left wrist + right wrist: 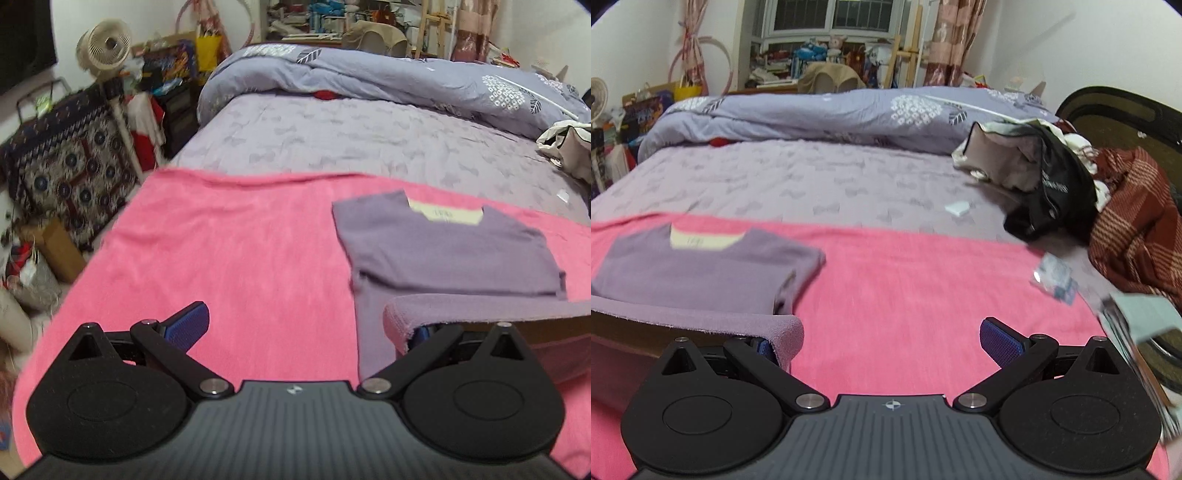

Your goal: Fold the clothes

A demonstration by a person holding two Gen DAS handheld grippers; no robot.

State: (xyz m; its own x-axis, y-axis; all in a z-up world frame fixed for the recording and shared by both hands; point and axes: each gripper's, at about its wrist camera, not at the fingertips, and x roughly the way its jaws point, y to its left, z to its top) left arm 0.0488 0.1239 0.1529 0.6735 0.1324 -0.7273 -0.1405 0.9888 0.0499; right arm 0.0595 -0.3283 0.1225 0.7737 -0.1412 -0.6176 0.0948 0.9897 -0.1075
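Note:
A purple shirt with a cream neck label lies flat on a pink blanket, collar pointing away from me. Its near hem is raised off the blanket and stretched between both grippers. My left gripper is open; the hem drapes over its right finger, and the left blue pad is bare. In the right wrist view the shirt sits to the left. My right gripper is open too, the hem hanging over its left finger while the right pad is bare.
A lilac sheet covers the bed beyond the blanket, with a rolled quilt at the far side. A heap of clothes and a black bag lies at the right, plus a small packet and papers. The floor to the left is cluttered, with a fan.

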